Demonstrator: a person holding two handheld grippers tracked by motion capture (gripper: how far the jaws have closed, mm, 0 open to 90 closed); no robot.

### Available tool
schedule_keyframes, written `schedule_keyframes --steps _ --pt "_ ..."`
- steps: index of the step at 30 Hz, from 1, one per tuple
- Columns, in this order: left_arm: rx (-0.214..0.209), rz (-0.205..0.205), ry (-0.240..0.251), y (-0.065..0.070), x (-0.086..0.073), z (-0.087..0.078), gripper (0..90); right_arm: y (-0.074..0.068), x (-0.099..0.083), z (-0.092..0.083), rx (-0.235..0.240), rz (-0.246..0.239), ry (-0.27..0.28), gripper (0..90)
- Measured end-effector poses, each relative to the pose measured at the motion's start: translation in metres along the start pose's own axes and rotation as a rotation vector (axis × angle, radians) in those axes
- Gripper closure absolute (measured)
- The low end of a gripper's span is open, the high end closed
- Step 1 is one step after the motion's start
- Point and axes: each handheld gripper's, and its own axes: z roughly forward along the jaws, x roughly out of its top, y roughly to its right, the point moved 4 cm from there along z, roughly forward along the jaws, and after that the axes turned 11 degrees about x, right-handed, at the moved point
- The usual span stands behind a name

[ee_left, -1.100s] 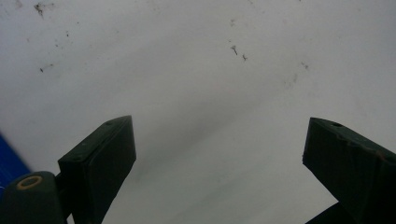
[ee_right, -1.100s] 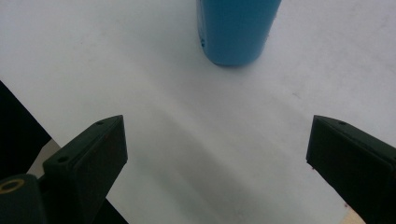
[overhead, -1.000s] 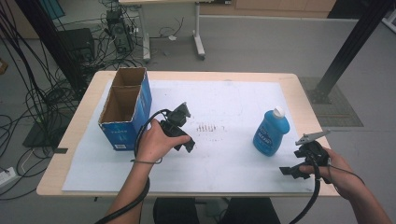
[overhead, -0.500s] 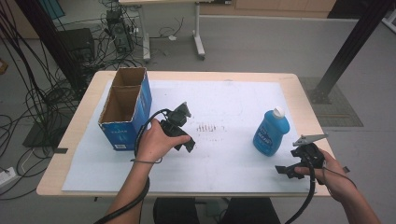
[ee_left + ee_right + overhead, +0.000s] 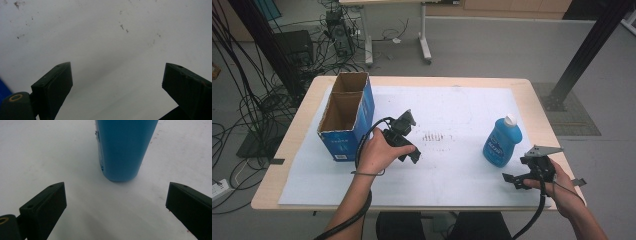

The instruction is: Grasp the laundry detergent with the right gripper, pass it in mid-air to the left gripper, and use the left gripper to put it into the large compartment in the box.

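The blue detergent bottle [image 5: 502,145] stands upright with its white cap on, at the right side of the white sheet [image 5: 462,110] covering the table. The right gripper [image 5: 518,179] sits near it, jaws spread wide and empty, the bottle's base ahead between them. The left gripper [image 5: 412,150] rests mid-sheet beside the open cardboard box [image 5: 343,145], jaws likewise released, grasping nothing.
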Motion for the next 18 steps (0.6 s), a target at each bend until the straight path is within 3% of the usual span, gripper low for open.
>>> schedule_keyframes --steps 18 --pt "0.004 -0.003 0.004 0.001 -0.003 -0.005 10.1 0.004 -0.004 0.012 0.014 -0.027 0.121 2.5"
